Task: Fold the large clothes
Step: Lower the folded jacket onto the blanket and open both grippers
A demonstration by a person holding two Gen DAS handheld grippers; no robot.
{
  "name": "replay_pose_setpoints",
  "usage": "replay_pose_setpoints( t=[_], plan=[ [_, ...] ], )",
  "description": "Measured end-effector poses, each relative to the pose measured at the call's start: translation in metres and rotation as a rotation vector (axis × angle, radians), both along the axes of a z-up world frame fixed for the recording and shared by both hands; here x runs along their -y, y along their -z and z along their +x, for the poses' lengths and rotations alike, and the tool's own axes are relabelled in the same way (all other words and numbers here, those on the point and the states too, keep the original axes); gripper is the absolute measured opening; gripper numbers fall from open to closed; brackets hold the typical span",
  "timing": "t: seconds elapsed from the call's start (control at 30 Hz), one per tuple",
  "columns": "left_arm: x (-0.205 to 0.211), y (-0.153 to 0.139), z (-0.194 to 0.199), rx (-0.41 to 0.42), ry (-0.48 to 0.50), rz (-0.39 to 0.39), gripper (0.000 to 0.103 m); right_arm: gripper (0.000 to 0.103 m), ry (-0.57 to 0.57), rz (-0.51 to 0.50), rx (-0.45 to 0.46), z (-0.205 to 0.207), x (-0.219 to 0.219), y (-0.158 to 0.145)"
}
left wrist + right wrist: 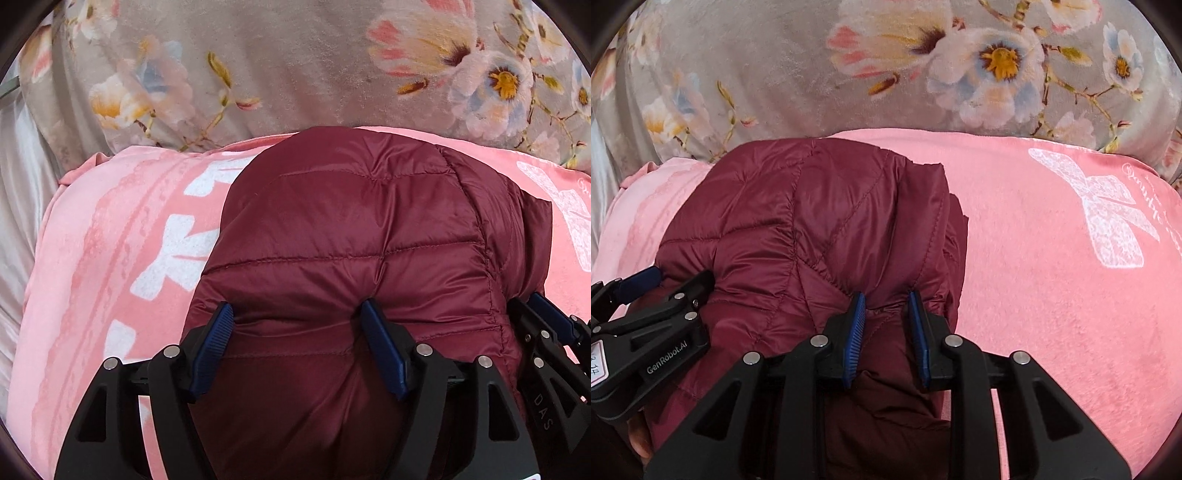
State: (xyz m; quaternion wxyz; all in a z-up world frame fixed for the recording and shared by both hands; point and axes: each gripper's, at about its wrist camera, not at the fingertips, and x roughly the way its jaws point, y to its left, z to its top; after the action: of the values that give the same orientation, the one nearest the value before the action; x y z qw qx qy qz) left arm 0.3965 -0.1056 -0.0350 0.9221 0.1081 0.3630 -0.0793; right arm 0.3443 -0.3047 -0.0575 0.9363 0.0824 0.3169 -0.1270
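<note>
A maroon quilted puffer jacket [351,229] lies folded in a compact bundle on a pink blanket [103,258]. My left gripper [299,317] has its blue pads spread wide, with the bundle's near edge bulging between them. My right gripper [886,306] is closed on a thick fold at the jacket's [812,221] right near edge. The right gripper also shows at the right edge of the left wrist view [546,325], and the left gripper shows at the left of the right wrist view [639,284].
The pink blanket [1052,277] with white bow prints covers the bed to the right and left of the jacket. A grey floral plush blanket [775,74] lies beyond it. Pale satin fabric [18,192] is at the far left.
</note>
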Motion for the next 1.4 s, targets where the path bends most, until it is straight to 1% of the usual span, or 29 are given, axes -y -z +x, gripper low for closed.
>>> replay_pose_setpoints(
  t=[0.17, 0.33, 0.8, 0.9, 0.93, 0.97, 1.03, 1.1, 1.23, 1.3, 1.4],
  plan=[
    [0.004, 0.005, -0.002, 0.032, 0.002, 0.011, 0.072, 0.023, -0.008, 0.031, -0.009, 0.001, 0.004, 0.001],
    [0.004, 0.009, -0.003, 0.056, 0.001, 0.013, 0.072, 0.023, -0.008, 0.032, -0.015, 0.002, 0.004, 0.001],
    [0.004, 0.01, -0.004, 0.066, -0.003, 0.013, 0.073, 0.024, -0.005, 0.032, -0.021, 0.002, 0.004, 0.0],
    [0.003, 0.006, -0.007, 0.073, -0.009, 0.012, 0.074, 0.025, -0.003, 0.051, -0.005, -0.006, 0.008, -0.005],
    [0.001, 0.005, -0.01, 0.071, -0.008, 0.016, 0.075, 0.026, 0.003, 0.045, -0.009, -0.012, 0.006, -0.009],
    [-0.001, 0.001, -0.017, 0.068, -0.006, 0.024, 0.075, 0.028, 0.001, 0.03, 0.005, -0.027, 0.001, -0.018],
    [-0.01, -0.008, -0.039, 0.084, 0.0, 0.02, 0.076, 0.046, -0.006, -0.003, 0.03, -0.051, -0.008, -0.028],
    [-0.02, -0.014, -0.061, 0.077, 0.002, 0.003, 0.076, 0.047, -0.029, -0.01, 0.038, -0.084, -0.02, -0.034],
    [-0.038, -0.015, -0.108, 0.05, 0.002, -0.028, 0.079, 0.054, -0.055, 0.032, 0.023, -0.138, -0.036, -0.031],
    [-0.047, -0.01, -0.136, 0.028, -0.005, -0.03, 0.08, 0.058, -0.05, 0.019, 0.014, -0.167, -0.049, -0.025],
    [-0.055, 0.003, -0.166, -0.012, -0.016, -0.035, 0.08, 0.065, -0.043, -0.016, 0.001, -0.201, -0.066, -0.016]
  ],
)
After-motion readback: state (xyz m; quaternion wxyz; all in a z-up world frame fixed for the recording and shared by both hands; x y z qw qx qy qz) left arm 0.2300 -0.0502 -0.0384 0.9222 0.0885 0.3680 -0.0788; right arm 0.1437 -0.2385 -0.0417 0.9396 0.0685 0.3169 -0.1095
